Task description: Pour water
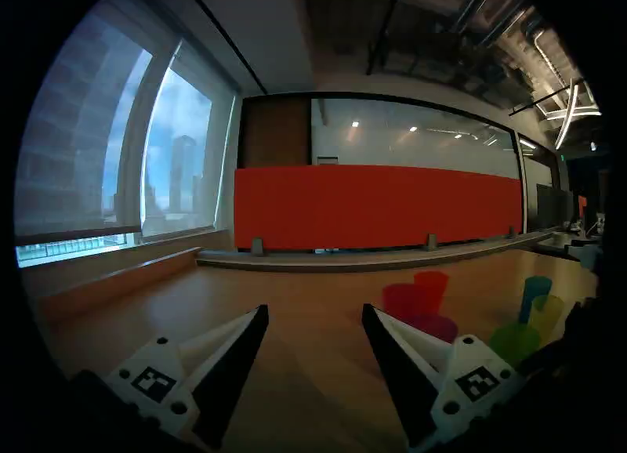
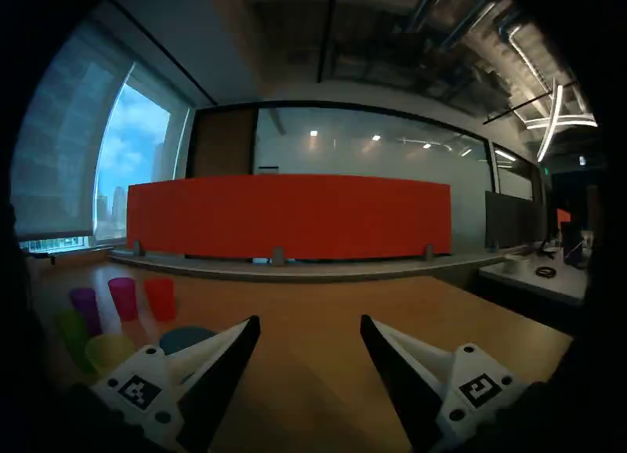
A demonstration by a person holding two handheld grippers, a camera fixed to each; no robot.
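Observation:
Several coloured plastic cups stand on a wooden table [image 1: 313,359]. In the left gripper view they sit to the right of my fingers: a red cup [image 1: 432,285], a magenta cup [image 1: 404,300], a teal cup [image 1: 536,290], a yellow-green cup [image 1: 547,312] and a green cup [image 1: 513,343]. My left gripper [image 1: 313,312] is open over bare wood, holding nothing. In the right gripper view the cups are at the lower left: purple [image 2: 85,306], magenta [image 2: 123,296], red [image 2: 160,298], yellow [image 2: 110,351]. My right gripper [image 2: 309,321] is open and empty, right of the cups.
A long red partition [image 1: 376,206] runs along the table's far edge on a grey rail. Large windows [image 1: 117,163] fill the left wall. A second desk [image 2: 541,277] with small items stands at the right.

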